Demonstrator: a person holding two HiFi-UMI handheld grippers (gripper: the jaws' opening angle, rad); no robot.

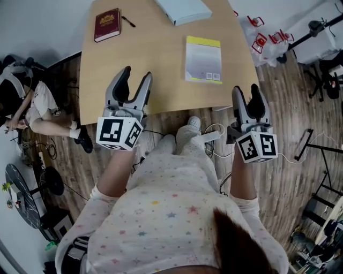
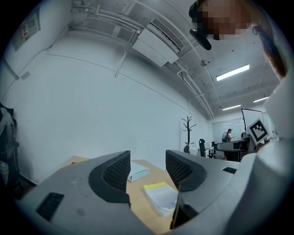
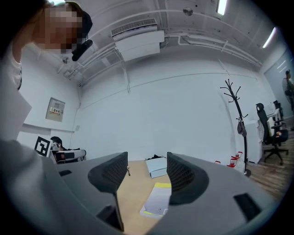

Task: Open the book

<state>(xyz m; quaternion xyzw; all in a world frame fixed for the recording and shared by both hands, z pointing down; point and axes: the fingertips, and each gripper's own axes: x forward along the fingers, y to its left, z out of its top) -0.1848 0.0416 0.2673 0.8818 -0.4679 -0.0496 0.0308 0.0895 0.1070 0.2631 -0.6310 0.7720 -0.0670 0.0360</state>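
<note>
Surface: I log one light wooden table (image 1: 161,80) on a plank floor (image 1: 289,128), in a white-walled room with an air-conditioning unit (image 2: 156,43) on the ceiling, a coat stand (image 3: 236,119) by the far wall and office chairs (image 3: 275,133) beyond it. A second person (image 1: 37,107) sits off the table's left edge. Red-and-white items (image 1: 268,40) lie on the floor past the right edge.

On the table I count four things. The book (image 1: 203,59), with a pale cover and a yellow band, lies closed and flat close to the near edge, toward the near right corner. A dark red book (image 1: 107,24), also closed, lies at the far left corner, with a pen (image 1: 127,21) just beside it. A pale blue box (image 1: 184,9) sits at the far edge.

Containers: the pale blue box only. Its lid is on, so I cannot tell what it holds.

Tools: I read the left gripper (image 1: 135,76) at the near edge, left of the book, jaws apart with nothing between them. The right gripper (image 1: 246,91) hangs just off the near right corner, jaws likewise apart and bare. Neither touches the book.
</note>
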